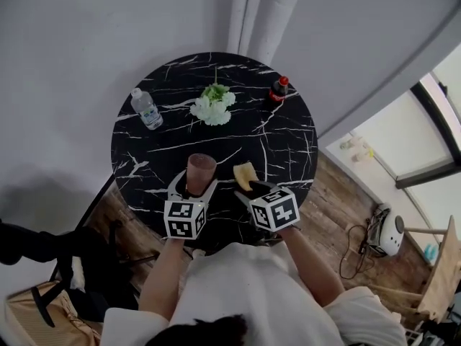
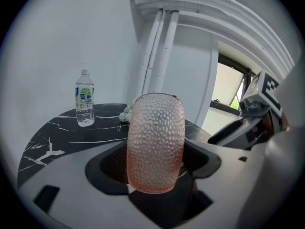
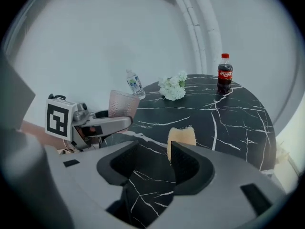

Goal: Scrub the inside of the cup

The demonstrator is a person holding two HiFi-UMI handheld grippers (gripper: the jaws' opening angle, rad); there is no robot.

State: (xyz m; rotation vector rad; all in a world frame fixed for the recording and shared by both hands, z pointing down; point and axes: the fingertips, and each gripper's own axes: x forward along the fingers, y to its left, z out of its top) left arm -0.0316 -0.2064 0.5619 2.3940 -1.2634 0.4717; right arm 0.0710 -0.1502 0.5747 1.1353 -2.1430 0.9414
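In the head view the left hand-held gripper (image 1: 195, 187) clasped the pink cup (image 1: 200, 171) at the near edge of the round tabletop (image 1: 288, 143). The right hand-held gripper (image 1: 252, 189) sat just near of a yellow sponge (image 1: 245, 173). The left gripper view showed the jaws spread wide, pressed against both sides of the dimpled cup (image 2: 155, 142). In the right gripper view the jaws stood apart with only bare marble between them, the sponge (image 3: 182, 136) just beyond the right-hand jaw. Scrubbing looked not yet under way. The next move probably called for closing on the sponge, then pushing it down into the cup's mouth.
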